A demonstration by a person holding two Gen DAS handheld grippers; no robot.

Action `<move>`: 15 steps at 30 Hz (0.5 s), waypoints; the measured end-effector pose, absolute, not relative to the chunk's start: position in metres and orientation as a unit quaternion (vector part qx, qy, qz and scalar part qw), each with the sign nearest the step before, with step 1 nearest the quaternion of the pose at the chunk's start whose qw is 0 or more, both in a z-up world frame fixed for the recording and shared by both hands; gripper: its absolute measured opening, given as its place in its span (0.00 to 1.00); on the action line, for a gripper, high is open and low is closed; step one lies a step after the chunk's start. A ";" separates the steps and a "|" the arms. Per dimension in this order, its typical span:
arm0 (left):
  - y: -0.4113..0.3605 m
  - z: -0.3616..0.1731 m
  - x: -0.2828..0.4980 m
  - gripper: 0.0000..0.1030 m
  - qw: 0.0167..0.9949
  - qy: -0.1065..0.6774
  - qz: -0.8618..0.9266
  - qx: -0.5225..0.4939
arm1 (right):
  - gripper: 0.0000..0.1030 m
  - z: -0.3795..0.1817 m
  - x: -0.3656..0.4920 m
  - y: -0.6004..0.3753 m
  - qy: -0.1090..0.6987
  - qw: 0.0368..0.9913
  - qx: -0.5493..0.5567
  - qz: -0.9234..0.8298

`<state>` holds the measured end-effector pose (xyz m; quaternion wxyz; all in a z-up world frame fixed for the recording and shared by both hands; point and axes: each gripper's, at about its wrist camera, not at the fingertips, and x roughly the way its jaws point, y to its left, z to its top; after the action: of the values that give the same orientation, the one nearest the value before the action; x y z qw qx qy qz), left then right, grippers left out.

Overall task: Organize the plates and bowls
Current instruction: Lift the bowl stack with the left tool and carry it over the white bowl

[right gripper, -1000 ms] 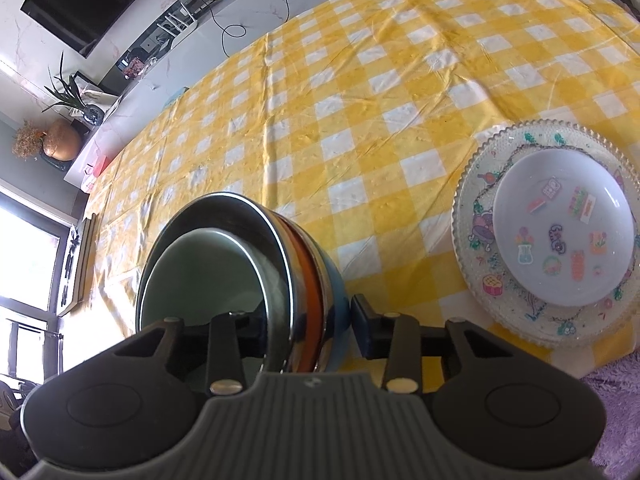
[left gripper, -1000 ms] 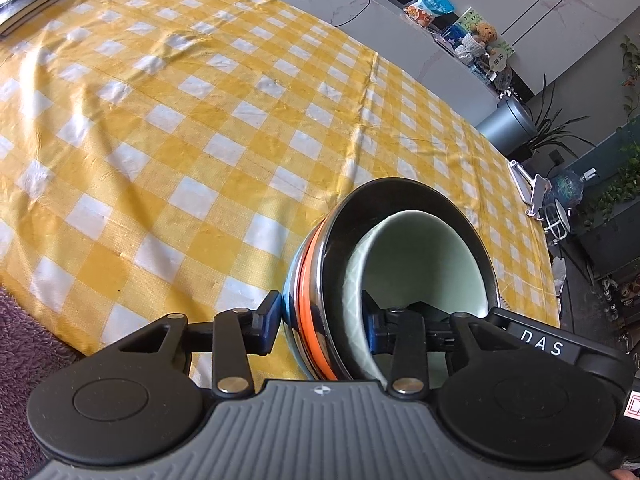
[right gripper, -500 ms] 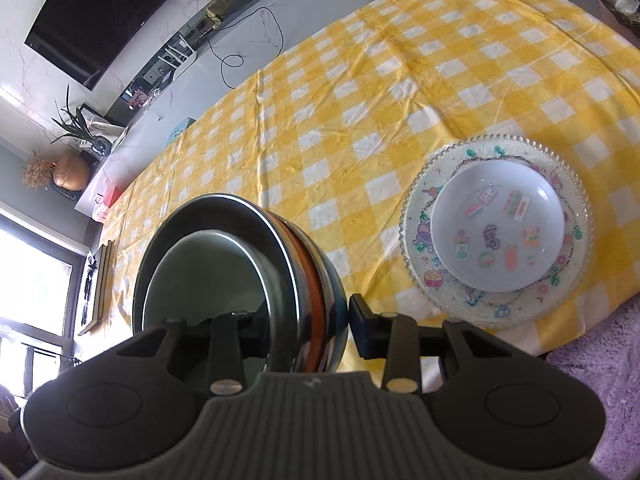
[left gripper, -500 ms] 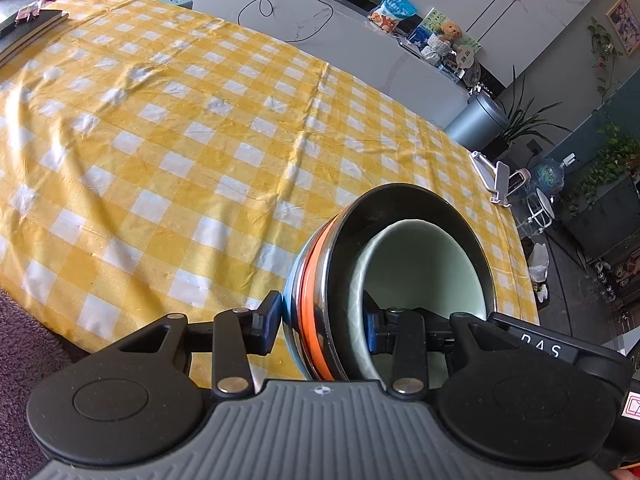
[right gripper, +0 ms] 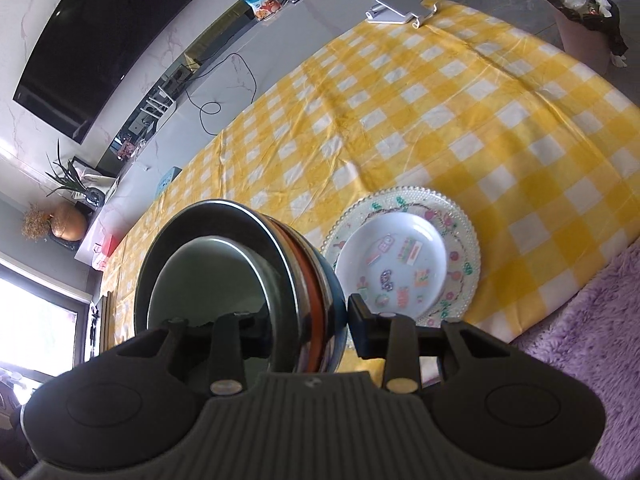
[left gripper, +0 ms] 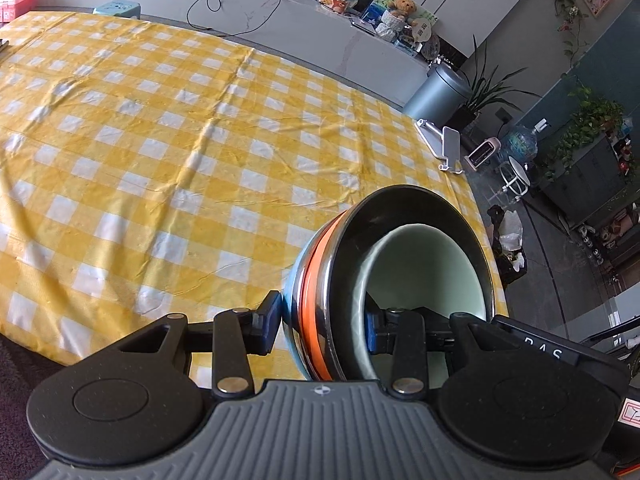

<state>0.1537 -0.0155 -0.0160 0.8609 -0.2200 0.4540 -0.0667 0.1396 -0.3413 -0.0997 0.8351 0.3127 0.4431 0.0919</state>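
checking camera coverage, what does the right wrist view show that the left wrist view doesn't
Only the right wrist view shows the patterned glass plate with the white sticker plate on it, and the purple rug.

Only the left wrist view shows the grey bin and the teddy bear.

Both show the nested bowl stack, clamped at its rim by the left gripper and the right gripper, above the yellow checked tablecloth.

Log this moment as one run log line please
left tongs: shut on bowl stack | right tongs: shut on bowl stack | stack: above table edge | plates: stacked on cloth
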 end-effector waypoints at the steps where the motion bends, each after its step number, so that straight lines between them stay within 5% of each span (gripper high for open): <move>1: -0.021 -0.015 0.157 0.43 0.861 0.455 -0.070 -0.218 | 0.34 -0.099 0.140 -0.347 0.440 0.836 0.316 0.089; 15: -0.062 -0.037 0.189 0.43 0.842 0.489 -0.086 -0.212 | 0.34 -0.114 0.156 -0.391 0.442 0.828 0.340 0.053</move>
<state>0.1892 -0.0617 -0.0368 0.8420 -0.2118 0.4886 -0.0860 0.1560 -0.3905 -0.1145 0.8284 0.3400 0.4419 0.0534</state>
